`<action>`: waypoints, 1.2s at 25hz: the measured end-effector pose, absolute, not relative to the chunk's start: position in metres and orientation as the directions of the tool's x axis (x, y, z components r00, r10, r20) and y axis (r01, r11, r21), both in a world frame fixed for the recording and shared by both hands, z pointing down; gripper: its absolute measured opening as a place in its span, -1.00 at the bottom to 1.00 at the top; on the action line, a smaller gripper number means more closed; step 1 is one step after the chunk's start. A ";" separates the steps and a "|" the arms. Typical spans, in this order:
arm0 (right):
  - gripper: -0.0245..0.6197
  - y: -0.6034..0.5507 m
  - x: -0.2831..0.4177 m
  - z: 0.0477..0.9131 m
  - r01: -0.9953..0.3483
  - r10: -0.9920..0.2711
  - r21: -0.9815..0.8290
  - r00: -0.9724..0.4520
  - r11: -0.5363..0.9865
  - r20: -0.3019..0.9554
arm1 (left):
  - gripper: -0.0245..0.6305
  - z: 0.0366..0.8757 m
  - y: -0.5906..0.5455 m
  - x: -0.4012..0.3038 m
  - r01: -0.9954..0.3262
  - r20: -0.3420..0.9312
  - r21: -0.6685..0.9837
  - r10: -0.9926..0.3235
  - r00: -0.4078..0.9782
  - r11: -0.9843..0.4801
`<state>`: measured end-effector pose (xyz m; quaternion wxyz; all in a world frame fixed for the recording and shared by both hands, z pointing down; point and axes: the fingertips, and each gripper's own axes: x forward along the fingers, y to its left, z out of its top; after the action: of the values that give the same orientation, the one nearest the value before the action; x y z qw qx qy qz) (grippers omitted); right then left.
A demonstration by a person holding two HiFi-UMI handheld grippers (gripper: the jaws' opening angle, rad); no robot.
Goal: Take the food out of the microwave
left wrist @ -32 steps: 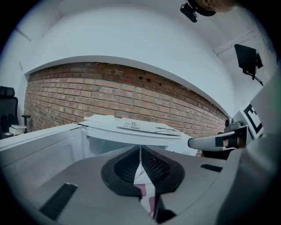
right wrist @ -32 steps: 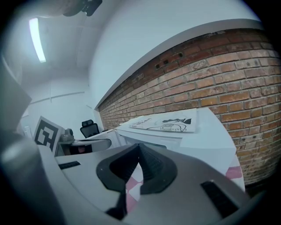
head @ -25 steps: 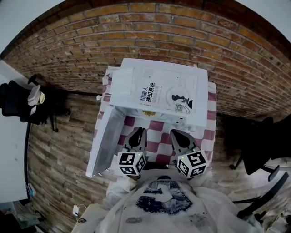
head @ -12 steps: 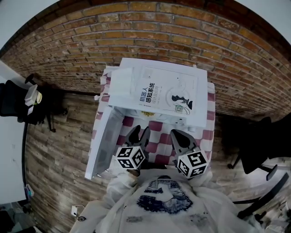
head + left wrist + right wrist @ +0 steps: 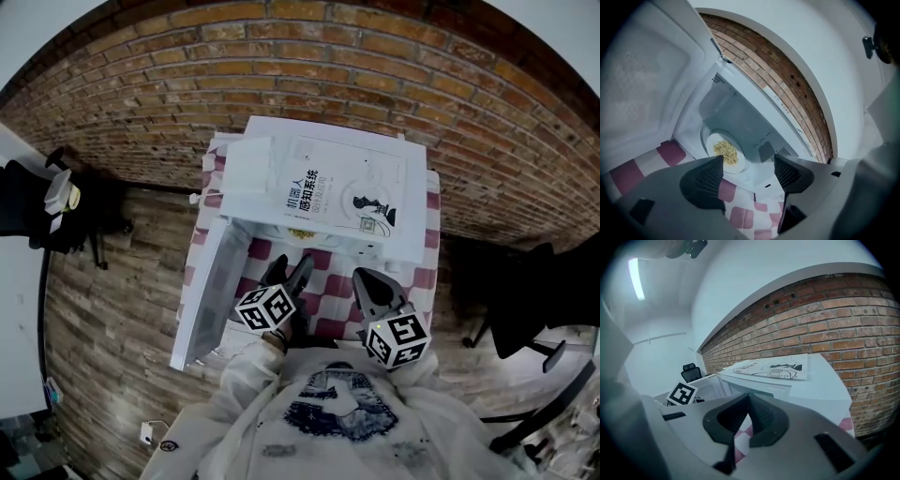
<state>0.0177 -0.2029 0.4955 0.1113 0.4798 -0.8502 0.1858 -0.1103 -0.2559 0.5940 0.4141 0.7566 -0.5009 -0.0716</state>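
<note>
My left gripper [image 5: 747,169], its jaws just opened wide with nothing between them, faces the open microwave [image 5: 740,112], where the plate of yellowish food [image 5: 725,153] sits inside, while my right gripper [image 5: 749,401] is closed and empty.

White sweatshirt [image 5: 272,441] with a dark blue chest print [image 5: 337,417]

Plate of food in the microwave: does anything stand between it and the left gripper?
Nothing visible does. The door is swung open to the left, and the plate lies in plain sight past the left gripper, whose jaws have just been opening with nothing between them.
</note>
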 end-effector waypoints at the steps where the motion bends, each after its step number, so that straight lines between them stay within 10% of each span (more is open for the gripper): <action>1: -0.89 -0.203 0.018 0.496 -0.858 -0.775 -0.207 -0.513 0.469 0.370 | 0.09 0.599 -0.258 -0.111 -0.694 0.312 0.705 -0.817 0.485 -0.143; 30: -0.89 -0.206 0.021 0.503 -0.869 -0.767 -0.188 -0.493 0.458 0.412 | -0.11 0.683 -0.298 -0.115 -0.437 0.356 0.888 -0.816 0.456 0.143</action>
<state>0.0207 -0.2057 0.5034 0.1351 0.4851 -0.8429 0.1895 -0.1154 -0.2981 0.6830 0.5720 0.6331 -0.4945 -0.1655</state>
